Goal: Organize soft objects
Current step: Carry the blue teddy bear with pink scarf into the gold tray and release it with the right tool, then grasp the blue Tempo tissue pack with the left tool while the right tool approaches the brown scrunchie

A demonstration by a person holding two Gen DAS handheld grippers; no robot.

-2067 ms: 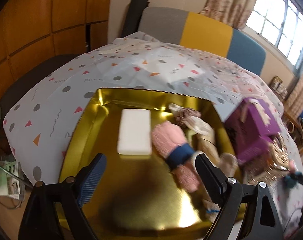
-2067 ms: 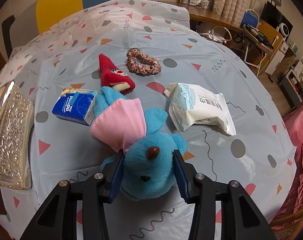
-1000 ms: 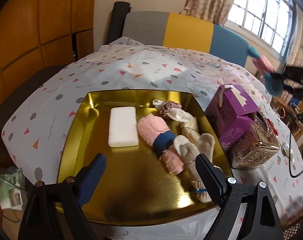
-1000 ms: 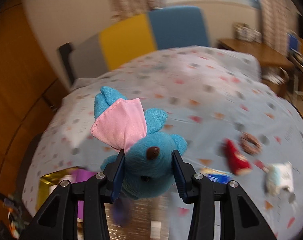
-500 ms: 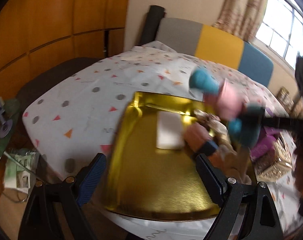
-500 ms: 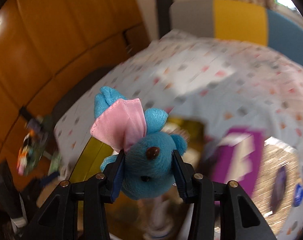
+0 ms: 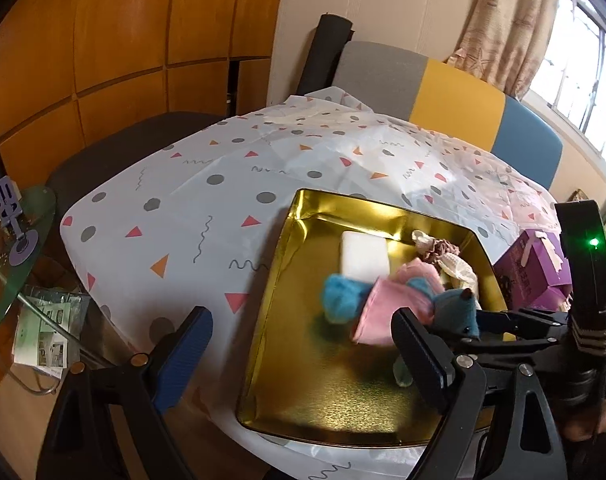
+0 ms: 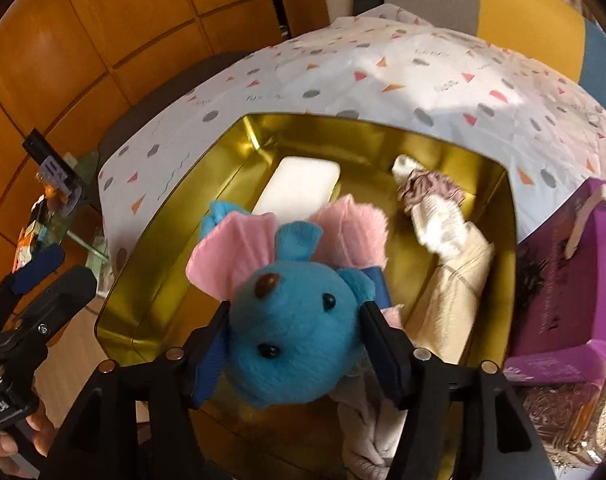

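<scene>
A blue plush mouse (image 8: 295, 328) with pink ears sits between the fingers of my right gripper (image 8: 295, 308), low over the gold tray (image 8: 175, 248). The jaws are opening: the toy has tipped face-up and the left pad (image 8: 211, 356) stands off it. In the left wrist view the mouse (image 7: 379, 304) is a blur above the tray (image 7: 287, 264), with the right gripper (image 7: 475, 324) reaching in from the right. In the tray lie a white block (image 8: 299, 184), a pink roll (image 8: 355, 224) with a blue band, a cream cloth (image 8: 459, 280) and a scrunchie (image 8: 427, 184). My left gripper (image 7: 301, 320) is open and empty over the tray's near left edge.
A purple tissue box (image 8: 563, 280) stands against the tray's right side, with a glittery gold box (image 8: 563, 420) in front of it. The patterned tablecloth (image 7: 223, 184) ends at the left, where a glass side table (image 7: 7, 272) stands lower. A padded bench back (image 7: 443, 96) runs behind.
The right gripper swung the mouse from over the table down into the tray, and its jaws widened so the toy tipped face-up. The left gripper shifted to the tray's left edge.
</scene>
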